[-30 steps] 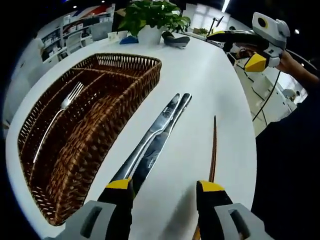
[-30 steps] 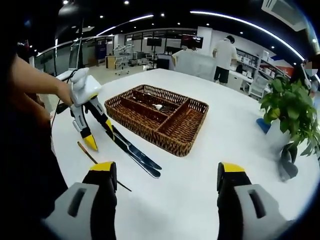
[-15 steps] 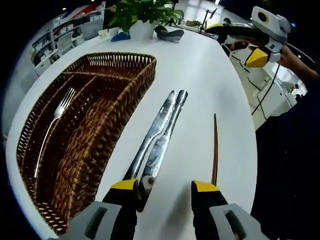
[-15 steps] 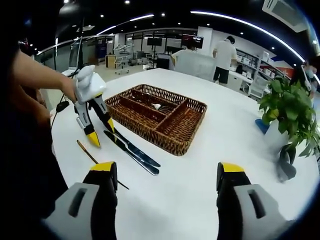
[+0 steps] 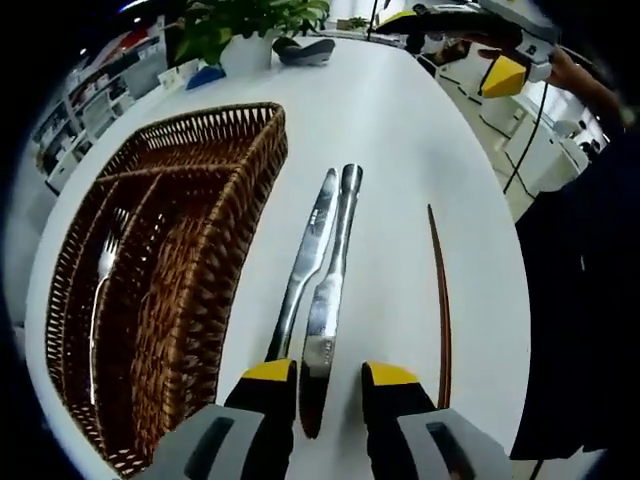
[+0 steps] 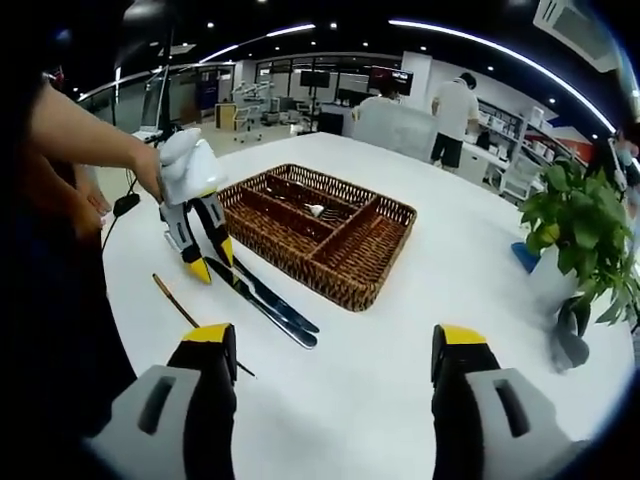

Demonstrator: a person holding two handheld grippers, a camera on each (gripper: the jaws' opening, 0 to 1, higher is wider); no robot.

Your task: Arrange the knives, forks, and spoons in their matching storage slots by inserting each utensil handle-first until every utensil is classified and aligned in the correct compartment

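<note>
Your left gripper [image 5: 330, 385]: jaws parted, straddling the blade tip of one of two knives [image 5: 330, 290] lying beside the wicker tray [image 5: 215, 250], positioned for pickup. Your right gripper [image 6: 330, 360]: jaws wide, holding nothing, hovering clear.

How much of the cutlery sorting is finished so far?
Early on. One silver fork already lies in a slot of the brown wicker tray. The left gripper straddles one of two steel knives, its fingers open. Both knives and a thin brown stick lie on the white table.
</note>
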